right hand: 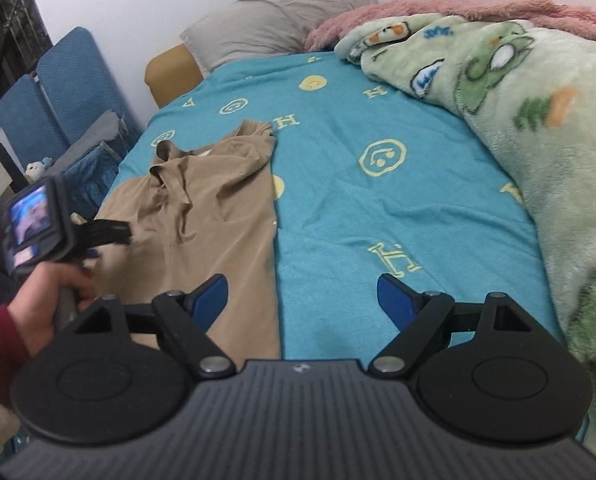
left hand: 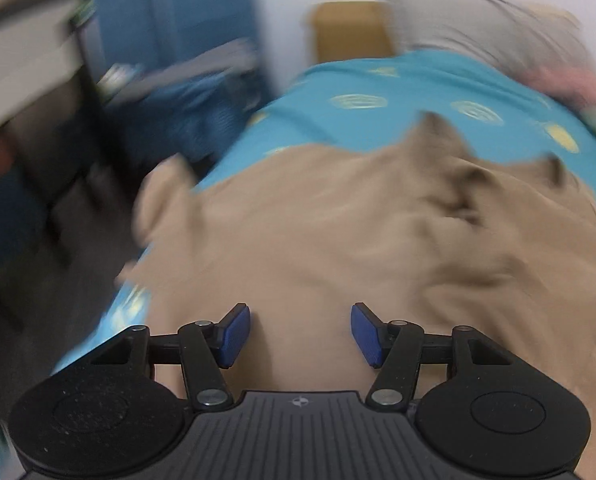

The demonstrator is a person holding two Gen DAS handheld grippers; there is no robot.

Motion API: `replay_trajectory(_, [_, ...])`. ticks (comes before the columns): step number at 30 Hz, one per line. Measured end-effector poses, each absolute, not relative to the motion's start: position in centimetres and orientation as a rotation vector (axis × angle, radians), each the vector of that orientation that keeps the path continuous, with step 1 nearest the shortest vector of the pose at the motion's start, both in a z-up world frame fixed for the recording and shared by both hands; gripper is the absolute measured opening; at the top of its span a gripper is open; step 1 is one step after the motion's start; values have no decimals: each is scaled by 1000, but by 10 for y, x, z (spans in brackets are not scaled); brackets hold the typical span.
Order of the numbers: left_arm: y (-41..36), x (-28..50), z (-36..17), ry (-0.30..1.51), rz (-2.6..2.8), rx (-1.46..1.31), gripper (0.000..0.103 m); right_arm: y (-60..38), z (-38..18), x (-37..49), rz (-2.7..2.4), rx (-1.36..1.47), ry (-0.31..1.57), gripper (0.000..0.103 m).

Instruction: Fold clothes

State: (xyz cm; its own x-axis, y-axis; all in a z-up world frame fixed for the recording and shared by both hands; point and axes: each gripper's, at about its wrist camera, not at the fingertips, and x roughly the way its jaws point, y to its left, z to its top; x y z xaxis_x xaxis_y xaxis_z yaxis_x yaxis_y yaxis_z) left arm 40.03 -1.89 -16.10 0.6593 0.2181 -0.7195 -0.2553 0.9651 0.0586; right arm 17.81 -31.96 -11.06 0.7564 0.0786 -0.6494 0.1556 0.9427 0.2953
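Observation:
A tan shirt (right hand: pixel 202 216) lies spread on the teal bedsheet (right hand: pixel 378 200), collar toward the pillow, along the bed's left side. In the blurred left wrist view the tan shirt (left hand: pixel 338 232) fills the middle. My left gripper (left hand: pixel 300 334) hovers open just over the shirt's near part, nothing between its blue pads. The left gripper (right hand: pixel 110 232) also shows at the shirt's left edge, held by a hand (right hand: pixel 54 300) in a red sleeve. My right gripper (right hand: pixel 302 300) is open above the shirt's right edge and the bare sheet, holding nothing.
A green fleece blanket (right hand: pixel 538 128) with a pink one behind it is heaped along the bed's right side. A grey pillow (right hand: pixel 274 28) lies at the head. Blue chairs (right hand: pixel 50 100) and a bag stand beside the bed at the left.

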Motion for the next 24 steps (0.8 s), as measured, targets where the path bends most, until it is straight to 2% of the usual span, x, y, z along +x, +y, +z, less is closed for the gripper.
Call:
replay_trajectory(7, [-3, 336, -134, 776, 149, -58, 58, -319, -108, 172, -16, 347, 678, 83])
replay_trajectory(10, [-6, 295, -110, 750, 63, -50, 62, -312, -101, 167, 28, 341, 629, 83])
replay_trajectory(16, [-9, 207, -61, 672, -57, -34, 85, -296, -85, 151, 105, 306, 535, 83])
replay_trajectory(18, [-6, 183, -52, 649, -79, -43, 101, -288, -80, 147, 138, 294, 530, 83])
replay_trajectory(24, [17, 142, -44, 617, -108, -41, 103, -256, -63, 139, 245, 214, 523, 83])
